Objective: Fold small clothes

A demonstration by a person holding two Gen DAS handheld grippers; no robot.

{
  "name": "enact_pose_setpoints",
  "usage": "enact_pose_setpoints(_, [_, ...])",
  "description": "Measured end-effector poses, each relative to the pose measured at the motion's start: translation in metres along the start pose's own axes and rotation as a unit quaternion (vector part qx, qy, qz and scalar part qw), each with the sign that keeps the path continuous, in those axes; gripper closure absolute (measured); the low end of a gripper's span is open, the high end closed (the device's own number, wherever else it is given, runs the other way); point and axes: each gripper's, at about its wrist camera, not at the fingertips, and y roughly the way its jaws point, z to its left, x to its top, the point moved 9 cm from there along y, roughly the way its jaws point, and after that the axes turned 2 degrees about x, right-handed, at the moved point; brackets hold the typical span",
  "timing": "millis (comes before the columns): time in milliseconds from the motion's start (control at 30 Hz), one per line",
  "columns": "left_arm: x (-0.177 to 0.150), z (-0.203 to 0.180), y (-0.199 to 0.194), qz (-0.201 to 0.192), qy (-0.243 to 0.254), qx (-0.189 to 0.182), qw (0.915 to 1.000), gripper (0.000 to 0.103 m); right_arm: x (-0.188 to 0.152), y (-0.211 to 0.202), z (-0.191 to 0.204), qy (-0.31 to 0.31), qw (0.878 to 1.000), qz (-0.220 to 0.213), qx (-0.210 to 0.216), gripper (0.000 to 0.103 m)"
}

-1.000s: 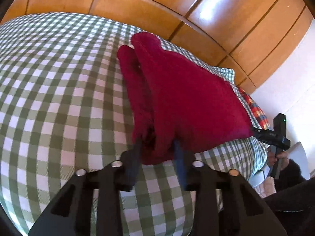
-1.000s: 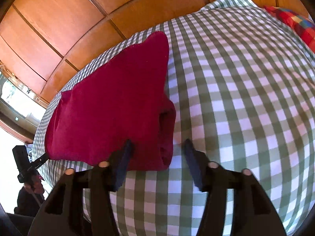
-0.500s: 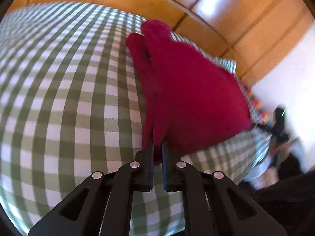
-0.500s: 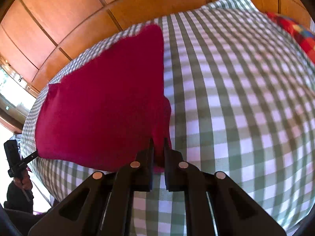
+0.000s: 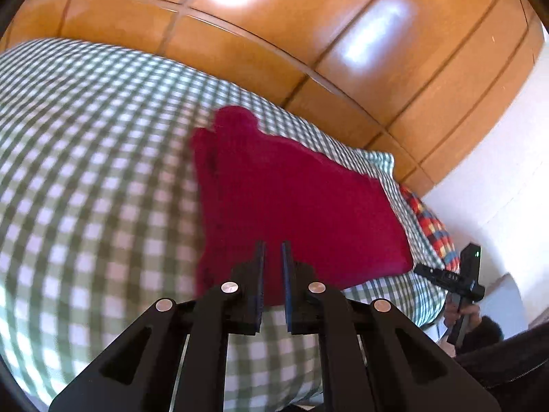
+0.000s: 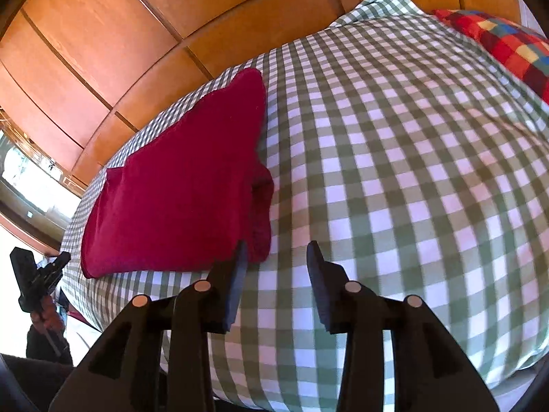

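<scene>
Filling the bottom of the left wrist view, the left tongs (image 5: 272, 267) had their two fingers drawn close, with only a narrow slit between them, and the near edge of the red garment (image 5: 291, 206) showed in that slit; blur left it unclear whether cloth was actually pinched. In the right wrist view the right tongs (image 6: 276, 271) stood wide apart at the lower centre of the frame, holding nothing, the left finger (image 6: 236, 274) just touching or overlapping the garment's near corner (image 6: 178, 192), the other over bare bedcover.

Beyond the tongs, the red garment lay folded and flat on the bed (image 6: 411, 171), which wore a green-and-white checked cover (image 5: 85, 171). It sat in the centre of the left view and in the left half of the right view, with a thicker rolled edge along one side.

Farther off, a multicoloured checked cushion (image 6: 507, 51) rested on the bed at the upper right of the right view, and it showed at the right edge of the left view (image 5: 432, 226). Each view also caught the other handheld device at the frame's side (image 5: 463, 281) (image 6: 34, 274). Wooden panelling (image 5: 308, 34) rose behind the bed across the top of both frames.
</scene>
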Motion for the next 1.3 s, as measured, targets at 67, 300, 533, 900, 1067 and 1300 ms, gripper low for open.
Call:
enact_pose_setpoints(67, [-0.002,-0.014,0.021,0.021,0.024,0.014,0.9994,0.096,-0.005,0.012,0.011,-0.014,1.000,0.012,0.005,0.070])
enact_pose_setpoints(300, [-0.026,0.006,0.057,0.072,0.019,0.075,0.9944,0.096,-0.015,0.026,0.009,-0.041,0.998,0.042,-0.036,0.092])
enact_pose_setpoints(533, [0.012,0.011,0.028,0.020,-0.023,0.045,0.9985,0.096,0.017,0.001,0.009,-0.024,1.000,0.003,-0.018,0.047])
enact_pose_setpoints(900, [0.084,0.043,0.063,0.004,-0.062,0.088,0.9942,0.062,0.123,0.073,0.023,-0.029,0.994,-0.022,-0.099,0.047])
enact_pose_setpoints(1067, [0.088,0.041,0.087,0.019,-0.037,0.097,0.9944,0.095,0.135,0.109,0.030,-0.043,0.993,0.008,-0.108,0.095])
enact_pose_setpoints(1300, [0.083,0.061,0.086,-0.007,-0.048,0.183,0.9819,0.096,0.141,0.117,0.023,-0.039,0.989,-0.027,-0.139,0.095])
